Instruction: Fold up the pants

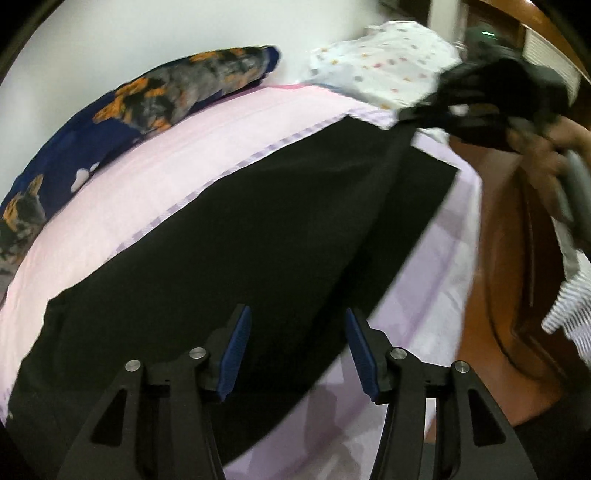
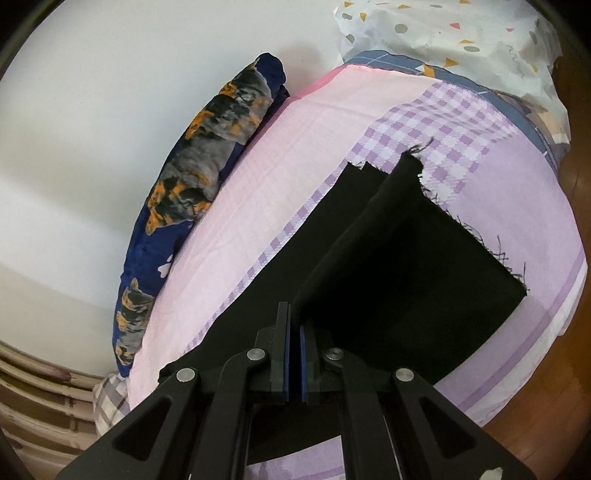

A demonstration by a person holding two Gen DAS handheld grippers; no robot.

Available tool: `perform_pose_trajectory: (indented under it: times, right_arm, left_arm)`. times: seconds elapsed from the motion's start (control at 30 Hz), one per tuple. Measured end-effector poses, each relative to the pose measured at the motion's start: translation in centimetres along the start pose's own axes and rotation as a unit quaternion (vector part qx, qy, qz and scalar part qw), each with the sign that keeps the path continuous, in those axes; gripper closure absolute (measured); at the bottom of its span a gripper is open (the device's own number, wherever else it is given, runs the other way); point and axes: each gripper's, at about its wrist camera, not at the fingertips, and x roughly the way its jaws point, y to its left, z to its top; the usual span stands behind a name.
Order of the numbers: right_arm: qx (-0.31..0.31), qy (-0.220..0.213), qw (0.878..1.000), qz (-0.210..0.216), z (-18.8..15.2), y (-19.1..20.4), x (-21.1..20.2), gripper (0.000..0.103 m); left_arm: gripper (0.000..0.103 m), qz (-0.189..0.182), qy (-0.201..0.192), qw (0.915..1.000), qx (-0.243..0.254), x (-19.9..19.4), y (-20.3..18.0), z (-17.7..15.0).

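Black pants [image 1: 258, 221] lie spread flat on a bed with a pink and purple checked sheet [image 1: 147, 184]. My left gripper [image 1: 299, 332] hovers open over the near part of the pants, with nothing between its blue pads. At the far right of the left wrist view, blurred, my right gripper [image 1: 417, 112] pinches a raised edge of the fabric. In the right wrist view the right gripper [image 2: 294, 332] is shut on a fold of the pants [image 2: 406, 277], which rises as a ridge toward the frayed hem [image 2: 410, 155]. The sheet [image 2: 295, 129] shows around them.
A dark blue dog-print blanket [image 1: 166, 92] [image 2: 221, 147] lies along the white wall. A white patterned bundle [image 1: 380, 62] [image 2: 443, 29] sits at the bed's far end. Brown wood [image 1: 498, 258] borders the bed on the right. A hand [image 1: 543, 147] and a striped sleeve [image 1: 569, 314] hold the right gripper.
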Motion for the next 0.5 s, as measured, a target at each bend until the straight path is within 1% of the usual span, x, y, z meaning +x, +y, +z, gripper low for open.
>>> perform_pose_trajectory:
  times: [0.03,0.07,0.1,0.13,0.2,0.27,0.47,0.5]
  right_arm:
    - [0.004,0.0,1.0,0.004,-0.1,-0.3,-0.1,0.099]
    - [0.008,0.0,1.0,0.011,-0.2,-0.7,-0.1,0.099]
    - [0.011,0.001,1.0,0.017,-0.3,-1.1,-0.1,0.099]
    - [0.016,0.003,1.0,0.022,-0.4,-1.5,-0.1,0.096]
    - [0.024,0.0,0.999,0.026,-0.4,-2.4,-0.1,0.094]
    - [0.034,0.004,0.999,0.031,-0.3,-3.5,-0.1,0.093]
    - [0.066,-0.005,0.998,0.002,0.8,-6.8,0.1,0.093]
    - [0.071,-0.007,0.997,-0.008,1.1,-7.4,0.1,0.092]
  left_arm:
    - [0.053,0.008,0.003,1.0,-0.004,0.7,0.1,0.2]
    - [0.071,0.009,0.005,0.9999,-0.005,1.0,0.2,0.3]
    - [0.082,0.005,0.009,0.9999,-0.006,1.5,0.3,0.4]
    - [0.092,0.002,0.015,0.9999,-0.008,1.9,0.3,0.5]
    - [0.095,0.006,0.014,0.9999,-0.008,2.3,0.1,0.4]
    - [0.096,0.007,0.008,0.9999,0.0,2.2,-0.2,0.3]
    - [0.096,0.006,0.011,0.9999,-0.003,2.0,-0.3,0.3]
    - [0.096,-0.001,0.001,1.0,-0.007,2.1,-0.3,0.3]
